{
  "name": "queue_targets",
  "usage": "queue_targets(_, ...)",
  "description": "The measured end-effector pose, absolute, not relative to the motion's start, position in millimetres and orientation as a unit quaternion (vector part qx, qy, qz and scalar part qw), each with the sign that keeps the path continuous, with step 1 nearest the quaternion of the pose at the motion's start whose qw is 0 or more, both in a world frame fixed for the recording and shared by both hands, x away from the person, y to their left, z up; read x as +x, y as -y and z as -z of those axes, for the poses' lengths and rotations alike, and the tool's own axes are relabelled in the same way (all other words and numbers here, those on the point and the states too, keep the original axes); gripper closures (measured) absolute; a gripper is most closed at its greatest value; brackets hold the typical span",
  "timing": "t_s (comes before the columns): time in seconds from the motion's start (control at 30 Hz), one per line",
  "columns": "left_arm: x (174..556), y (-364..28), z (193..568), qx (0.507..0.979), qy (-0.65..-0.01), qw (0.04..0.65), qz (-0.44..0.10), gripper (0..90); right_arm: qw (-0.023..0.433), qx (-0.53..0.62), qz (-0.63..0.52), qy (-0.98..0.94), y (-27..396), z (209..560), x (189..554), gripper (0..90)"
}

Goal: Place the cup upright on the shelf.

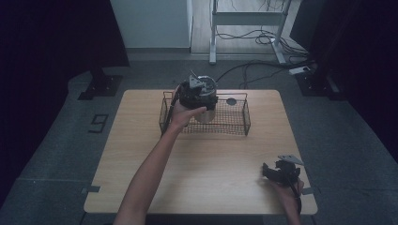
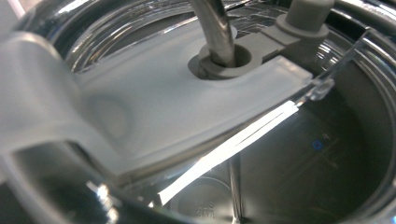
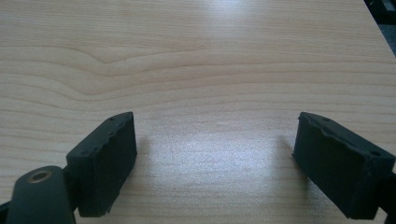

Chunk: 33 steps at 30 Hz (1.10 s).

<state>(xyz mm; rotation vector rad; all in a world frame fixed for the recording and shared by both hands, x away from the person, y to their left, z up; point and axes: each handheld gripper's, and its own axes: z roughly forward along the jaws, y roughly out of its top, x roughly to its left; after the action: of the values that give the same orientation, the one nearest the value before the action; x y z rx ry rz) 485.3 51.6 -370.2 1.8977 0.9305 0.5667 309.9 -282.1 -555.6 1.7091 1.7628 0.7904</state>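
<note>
A clear cup (image 1: 207,107) with a shiny rim stands over the left part of the black wire basket (image 1: 234,125). My left gripper (image 1: 195,91) sits on top of it and grips it at the rim, with the hand wrapped around from the left. In the left gripper view the cup's clear lid (image 2: 187,107) is very close, with a grey stopper strap (image 2: 261,51) and a metal straw (image 2: 215,28) through it; the jaws are hidden there. My right gripper (image 1: 267,171) rests near the table's front right corner, its jaws (image 3: 215,163) wide apart over bare wood.
A small dark round disc (image 1: 231,101) lies in the basket's right half. The wooden table (image 1: 141,154) is ringed by grey floor. A desk frame and cables (image 1: 253,37) stand beyond the far edge.
</note>
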Motion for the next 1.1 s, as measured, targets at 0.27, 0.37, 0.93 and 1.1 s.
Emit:
queue_targets(0.27,497,-52,374,0.769,-0.385,0.456,-0.228,4.2,0.277,0.637,-0.294,-0.656,282,556,310,13.0)
queue_targets(0.37,502,-50,381,0.768,-0.391,0.452,-0.229,4.2,0.277,0.637,-0.294,-0.656,282,556,310,13.0)
queue_targets(0.93,525,-45,416,0.759,-0.422,0.439,-0.229,4.2,0.278,0.638,-0.294,-0.655,283,556,310,13.0)
queue_targets(1.1,526,-42,427,0.765,-0.423,0.429,-0.228,4.2,0.277,0.639,-0.294,-0.655,283,556,310,13.0)
